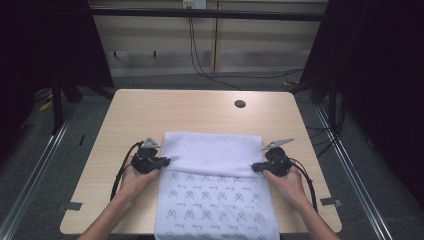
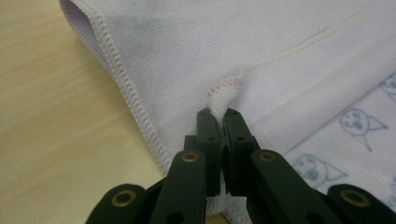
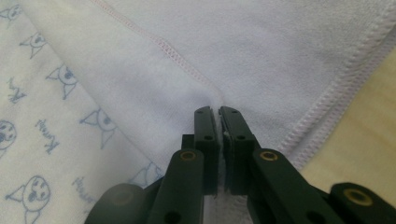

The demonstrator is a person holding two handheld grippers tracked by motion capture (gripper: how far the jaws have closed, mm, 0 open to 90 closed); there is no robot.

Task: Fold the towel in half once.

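Step in hand, as a judgement: folding the towel [image 1: 212,155] on the table [image 1: 150,107], each gripper carrying one side of the folded-over edge. To do it well, both hands should travel together at equal height and speed so the hem stays straight and lands parallel to the far fold. Grip should stay firm until the cloth lies flat, then both let go at once. Pulling outward slightly would keep the layer taut and free of wrinkles. Risk: one side lagging, giving a skewed fold.

Left gripper [image 1: 150,161] is clenched on the towel's hem; in the left gripper view the jaws pinch a small ridge of stitched edge [image 2: 218,95] between them. Right gripper [image 1: 270,165] is likewise clamped on the towel; in the right gripper view the jaws close on cloth right where the pink seam [image 3: 159,44] ends.

The towel lies in the middle of the table's near half, its near end hanging over the near edge. The far part is folded over and shows a plain white back. The near part shows the printed face, rows of small blue cartoon-face drawings [image 1: 207,197] with scribbled words. Fabric looks soft and terry-like, edges overlock-stitched.
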